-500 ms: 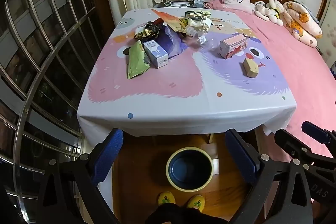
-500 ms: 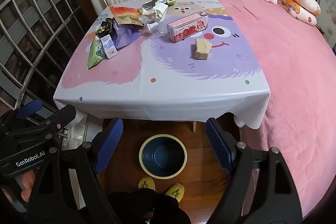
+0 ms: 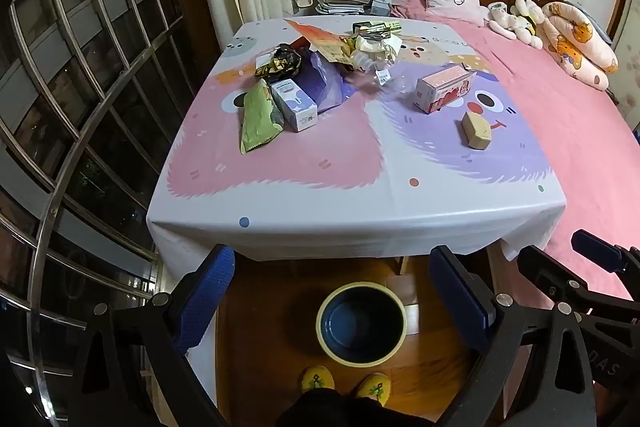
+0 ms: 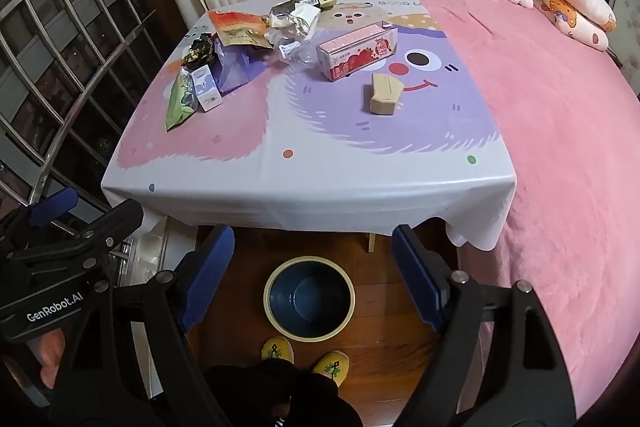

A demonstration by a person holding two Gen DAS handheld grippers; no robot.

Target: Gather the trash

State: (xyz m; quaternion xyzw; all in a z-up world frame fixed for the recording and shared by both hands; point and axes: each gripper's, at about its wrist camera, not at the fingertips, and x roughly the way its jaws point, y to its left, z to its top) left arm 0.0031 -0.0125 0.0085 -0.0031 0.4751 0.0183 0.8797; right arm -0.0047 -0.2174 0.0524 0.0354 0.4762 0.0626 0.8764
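Trash lies on a table with a cartoon-print cloth (image 3: 320, 199) (image 4: 304, 183): a green wrapper (image 3: 258, 117) (image 4: 182, 103), a small white-blue box (image 3: 294, 104) (image 4: 207, 87), a purple bag (image 3: 320, 83) (image 4: 234, 69), a pink carton (image 3: 442, 87) (image 4: 356, 53), a tan box (image 3: 476, 130) (image 4: 385, 95), crumpled wrappers at the back. A dark blue bin (image 3: 361, 323) (image 4: 309, 299) with a yellow rim stands on the floor before the table. My left gripper (image 3: 334, 301) and right gripper (image 4: 312, 277) hover open above the bin, nothing between their fingers.
A pink bed (image 4: 560, 131) with a pillow and plush toys adjoins the table on the right. A metal window grille (image 3: 80, 99) curves along the left. A person's yellow slippers (image 3: 344, 385) stand on the wooden floor by the bin. Books are stacked behind the table.
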